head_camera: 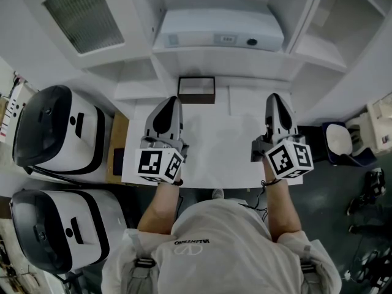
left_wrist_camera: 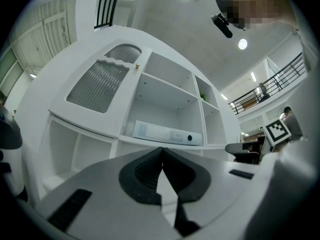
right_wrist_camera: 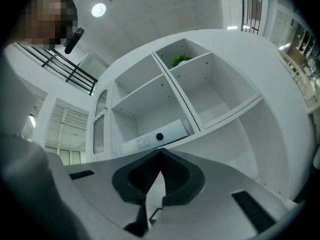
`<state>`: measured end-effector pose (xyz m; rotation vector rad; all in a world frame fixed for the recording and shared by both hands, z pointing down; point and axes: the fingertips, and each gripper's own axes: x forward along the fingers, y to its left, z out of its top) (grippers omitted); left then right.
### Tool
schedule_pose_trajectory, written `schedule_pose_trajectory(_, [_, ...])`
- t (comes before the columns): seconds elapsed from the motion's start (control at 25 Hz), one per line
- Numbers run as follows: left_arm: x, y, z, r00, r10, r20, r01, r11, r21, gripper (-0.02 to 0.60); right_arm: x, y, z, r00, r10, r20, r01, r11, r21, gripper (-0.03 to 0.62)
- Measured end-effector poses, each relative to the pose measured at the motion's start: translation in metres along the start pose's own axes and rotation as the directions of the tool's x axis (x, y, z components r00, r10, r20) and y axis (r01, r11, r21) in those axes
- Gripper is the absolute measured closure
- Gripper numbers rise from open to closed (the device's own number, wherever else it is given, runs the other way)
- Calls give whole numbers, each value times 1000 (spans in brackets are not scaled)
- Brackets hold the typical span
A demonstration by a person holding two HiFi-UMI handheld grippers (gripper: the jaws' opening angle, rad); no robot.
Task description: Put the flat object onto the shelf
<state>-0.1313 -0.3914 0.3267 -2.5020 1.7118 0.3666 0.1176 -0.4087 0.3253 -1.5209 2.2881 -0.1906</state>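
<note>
dark-framed flat object ahead, between left tongs and right tongs, both closed, empty

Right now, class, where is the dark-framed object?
Head view: the dark-framed object lies at the white table's far edge, beyond the left tool, below the shelved white box.

Lab hall: white shelving, railed balcony

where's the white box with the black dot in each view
Head view: white box top centre.
Left gripper view: white box just below centre.
Right gripper view: white box just below centre.
Shared landmark: ribbed cabinet door to its left.
</note>
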Motion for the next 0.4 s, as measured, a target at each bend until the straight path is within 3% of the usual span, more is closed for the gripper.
schedule_pose_trajectory(0.4, [3, 6, -4, 1000, 11, -6, -11, 1000, -16, 577, 5, -1, -4, 1000, 0, -14, 0, 1000, 4, 585])
